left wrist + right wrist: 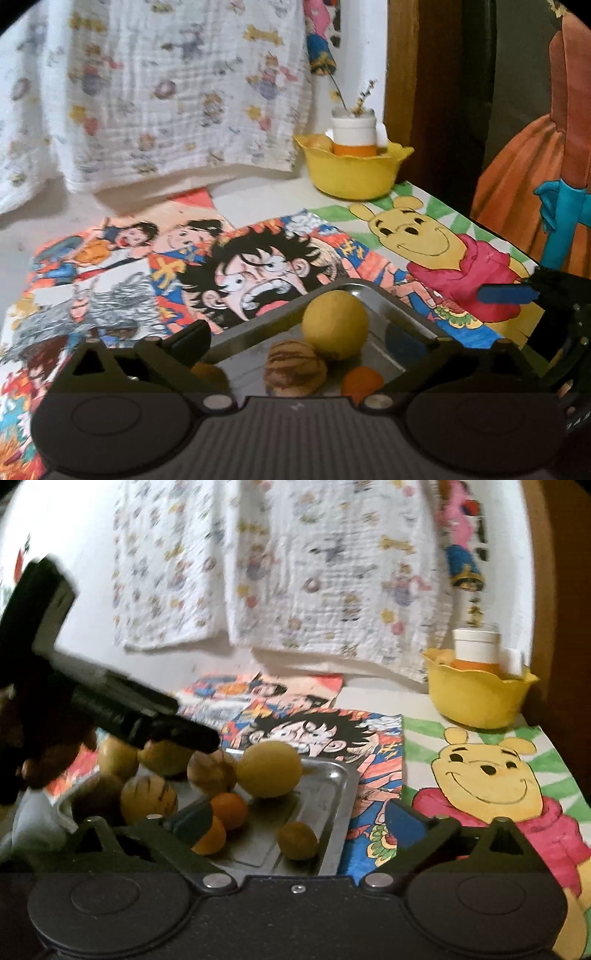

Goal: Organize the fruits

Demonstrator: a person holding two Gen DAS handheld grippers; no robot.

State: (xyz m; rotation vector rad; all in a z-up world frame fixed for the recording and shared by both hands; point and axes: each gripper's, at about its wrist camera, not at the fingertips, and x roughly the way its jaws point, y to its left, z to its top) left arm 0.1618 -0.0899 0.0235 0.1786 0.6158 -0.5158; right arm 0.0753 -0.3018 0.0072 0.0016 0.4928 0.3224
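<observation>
Both grippers are hanging over the metal tray [332, 794], jaws standing wide apart and holding nothing. The left gripper [303, 343] is framing a big yellow fruit [335, 324] near the tray's far corner, with a striped fruit [295, 369] touching it in front. The right gripper [299, 823] is looking over more fruit: small oranges [229, 810] lying mid-tray and a small yellow fruit [297, 840] sitting alone near the right rim. A yellow bowl [480, 701] is standing at the table's far right corner.

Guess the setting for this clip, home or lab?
Most likely a home, maybe a child's room. A cartoon-print cloth hangs on the wall, hand-coloured cartoon drawings cover the table, and fruit sits on a metal tray near a yellow bowl.
</observation>
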